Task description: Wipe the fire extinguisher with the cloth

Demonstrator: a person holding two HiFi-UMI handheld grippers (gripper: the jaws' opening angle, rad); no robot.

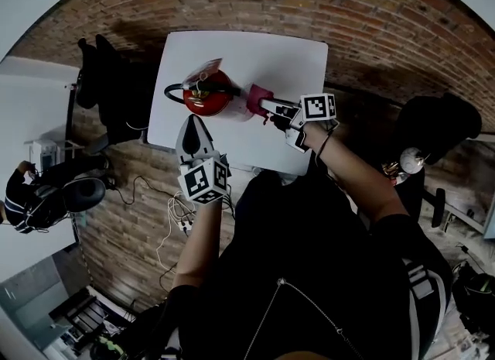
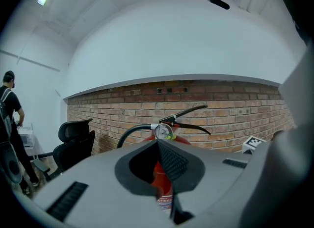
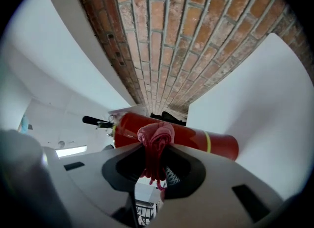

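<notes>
A red fire extinguisher (image 1: 207,95) stands upright on the white table (image 1: 286,56). In the left gripper view its gauge and lever (image 2: 164,130) rise just behind the jaws. My left gripper (image 1: 193,122) points at it from the near side, jaws shut (image 2: 158,144) and holding nothing. My right gripper (image 1: 269,105) is shut on a bunched pink cloth (image 1: 259,100). The cloth (image 3: 156,136) lies against the red cylinder (image 3: 201,138) on the extinguisher's right side, and my right gripper (image 3: 156,149) pinches it from below.
A black office chair (image 1: 108,87) (image 2: 73,141) stands left of the table, and another dark chair (image 1: 433,122) to the right. A person (image 1: 27,192) (image 2: 10,104) is at far left. Cables (image 1: 174,211) trail over the brick-patterned floor.
</notes>
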